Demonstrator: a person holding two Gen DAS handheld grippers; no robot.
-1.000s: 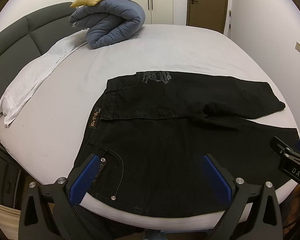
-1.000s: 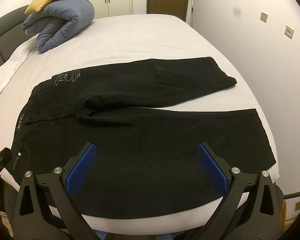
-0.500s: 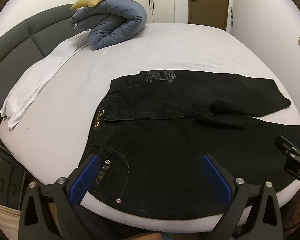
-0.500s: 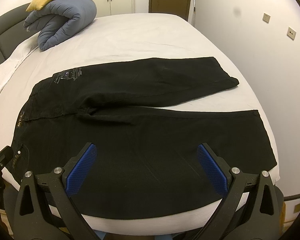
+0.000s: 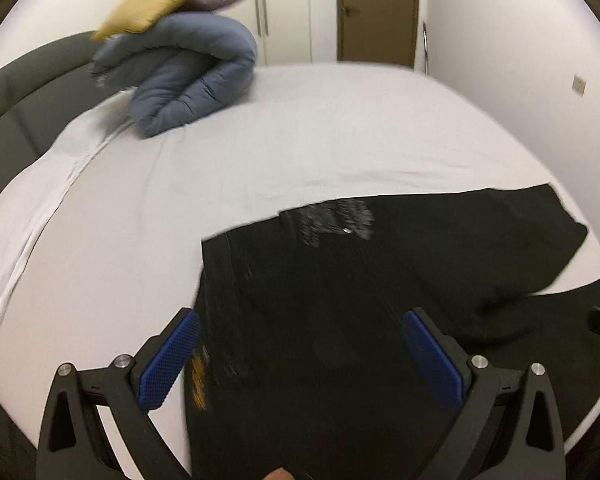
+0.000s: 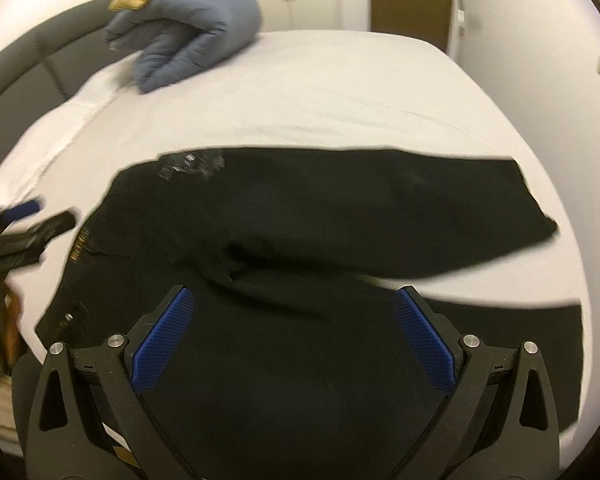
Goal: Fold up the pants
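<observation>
Black denim pants (image 6: 300, 240) lie spread across the near edge of the bed (image 5: 340, 128), waistband toward the headboard side, both legs running toward the foot, nothing folded yet as far as I can judge. I hold my left gripper (image 5: 300, 356) over the waistband and my right gripper (image 6: 294, 336) over the near leg, both with jaws wide apart, gripping nothing.

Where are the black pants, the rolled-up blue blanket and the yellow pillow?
black pants (image 6: 340, 216): right wrist view, on the far leg.
blue blanket (image 5: 192, 80): left wrist view, on the middle of the roll.
yellow pillow (image 5: 156, 0): left wrist view, on its top face, atop the blanket.
</observation>
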